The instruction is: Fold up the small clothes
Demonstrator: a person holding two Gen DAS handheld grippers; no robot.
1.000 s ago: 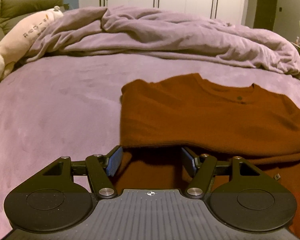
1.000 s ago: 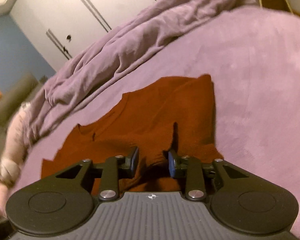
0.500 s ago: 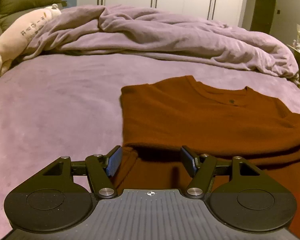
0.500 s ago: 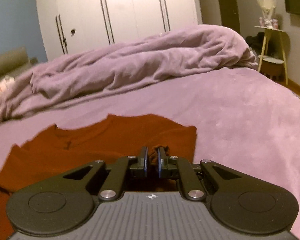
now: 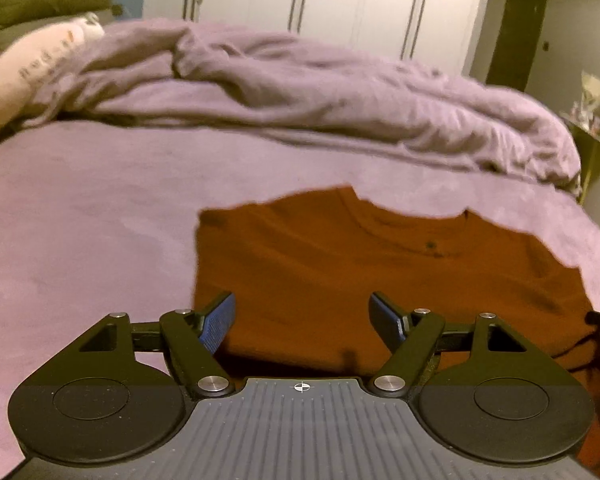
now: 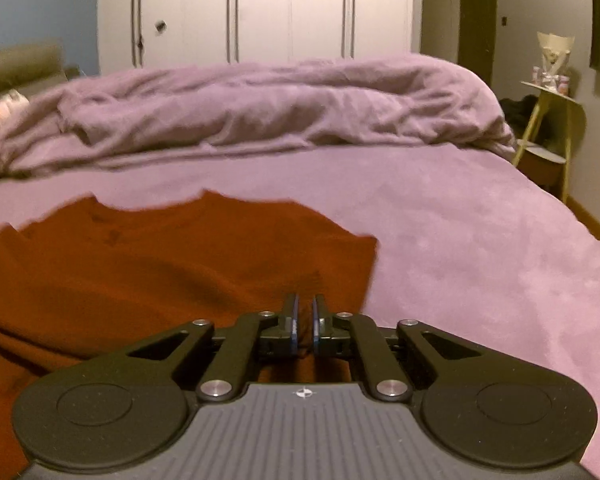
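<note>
Right wrist view: fingers point(image 6: 305, 316) pinch the rust shirt point(image 6: 160, 256) on a purple bed point(image 6: 480, 248); left fingers point(image 5: 302, 314) have just spread wide.

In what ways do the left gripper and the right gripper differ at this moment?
The left gripper stands wide open, having just opened further, with nothing pinched; the right gripper has just closed on a fold of the rust-brown shirt. The left gripper hangs over the shirt's left side, the right gripper at its right edge. Both are black with blue pads and point down at the purple bed cover.
</note>
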